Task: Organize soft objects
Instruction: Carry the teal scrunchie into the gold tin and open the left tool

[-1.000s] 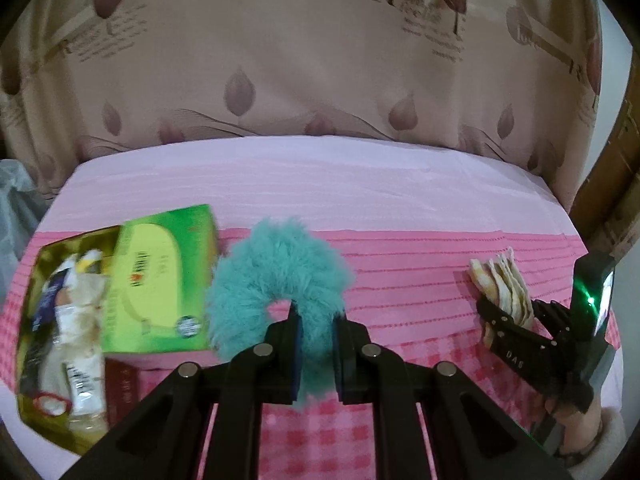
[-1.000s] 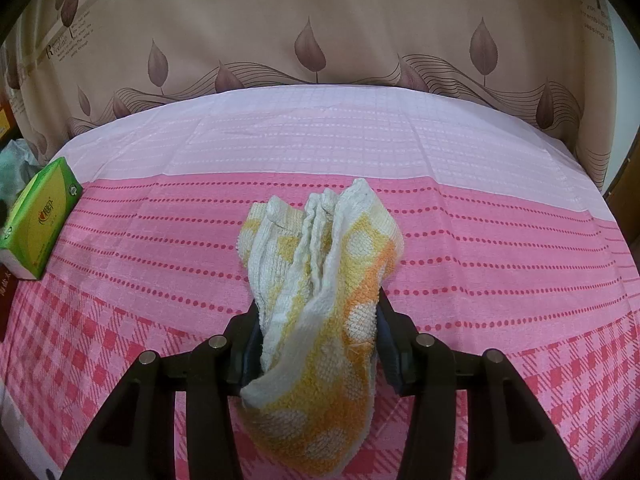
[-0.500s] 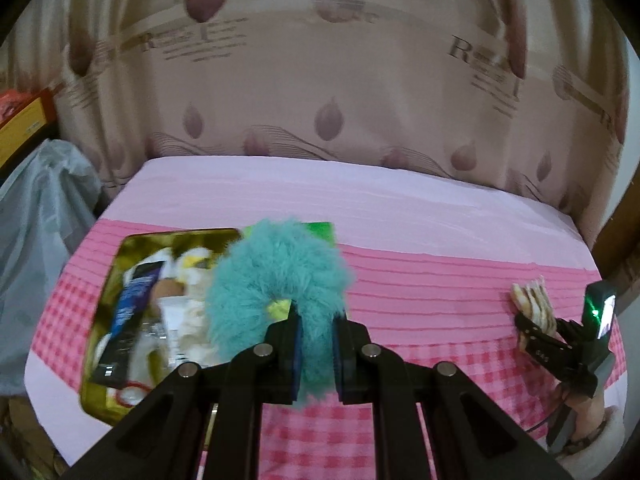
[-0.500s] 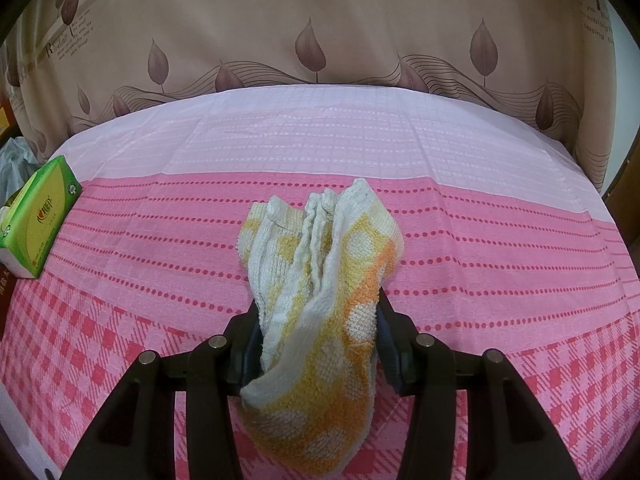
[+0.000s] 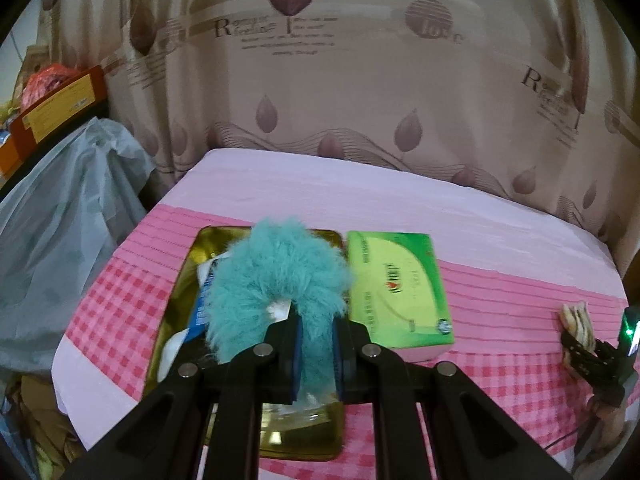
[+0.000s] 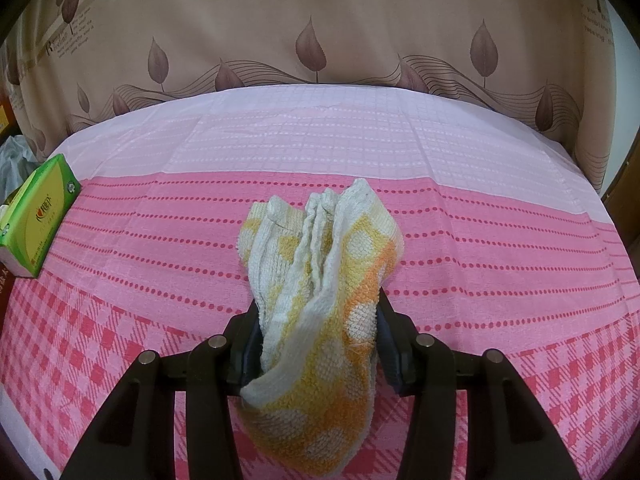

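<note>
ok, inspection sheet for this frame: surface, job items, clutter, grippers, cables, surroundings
Surface: pink checked tablecloth.
Job's things: teal fluffy scrunchie above the gold tray; yellow-white towel.
Clutter: green tissue pack; packets in the tray.
Grippers: left hand-held gripper shut on the scrunchie; right hand-held gripper shut on the towel.
Cables: nothing seen.
Surroundings: leaf-print curtain; grey plastic bag.

Left gripper (image 5: 315, 350) clamped tight, held low, pointing forward. Right gripper (image 6: 318, 340) pinched shut too, jaws wider apart, level; also visible far right in left view (image 5: 588, 354).
</note>
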{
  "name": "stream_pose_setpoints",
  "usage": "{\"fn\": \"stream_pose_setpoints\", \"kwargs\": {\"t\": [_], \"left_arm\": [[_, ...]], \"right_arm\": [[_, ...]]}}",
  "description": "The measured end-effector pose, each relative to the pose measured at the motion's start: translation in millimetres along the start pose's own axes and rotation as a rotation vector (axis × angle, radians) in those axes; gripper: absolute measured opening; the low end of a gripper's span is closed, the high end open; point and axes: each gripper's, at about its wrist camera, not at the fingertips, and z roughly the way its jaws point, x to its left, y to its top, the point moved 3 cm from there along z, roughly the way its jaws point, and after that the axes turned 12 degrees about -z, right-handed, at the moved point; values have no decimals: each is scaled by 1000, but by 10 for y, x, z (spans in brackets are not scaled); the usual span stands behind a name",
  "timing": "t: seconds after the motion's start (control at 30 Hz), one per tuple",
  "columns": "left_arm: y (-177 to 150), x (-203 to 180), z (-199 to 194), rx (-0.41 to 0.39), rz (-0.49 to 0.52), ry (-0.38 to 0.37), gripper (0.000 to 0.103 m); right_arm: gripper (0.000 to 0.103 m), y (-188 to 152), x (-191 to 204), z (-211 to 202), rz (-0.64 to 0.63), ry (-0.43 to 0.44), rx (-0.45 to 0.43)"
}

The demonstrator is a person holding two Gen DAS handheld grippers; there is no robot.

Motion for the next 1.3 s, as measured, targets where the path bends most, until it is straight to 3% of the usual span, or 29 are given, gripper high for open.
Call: {"fn": "stream_pose_setpoints", "kwargs": {"t": [0.37, 0.6, 1.0, 1.3], "left_arm": [[54, 464, 129, 12, -51, 34, 12], [-22, 633, 306, 64, -73, 43, 12], [204, 593, 551, 75, -60, 38, 12], [363, 508, 902, 130, -37, 34, 12]], "right_arm": [[46, -7, -7, 5, -9, -9, 1], [46, -8, 6, 1, -11, -11, 1], [46, -9, 11, 2, -11, -12, 1], [46, -10, 12, 4, -12, -13, 1]]}}
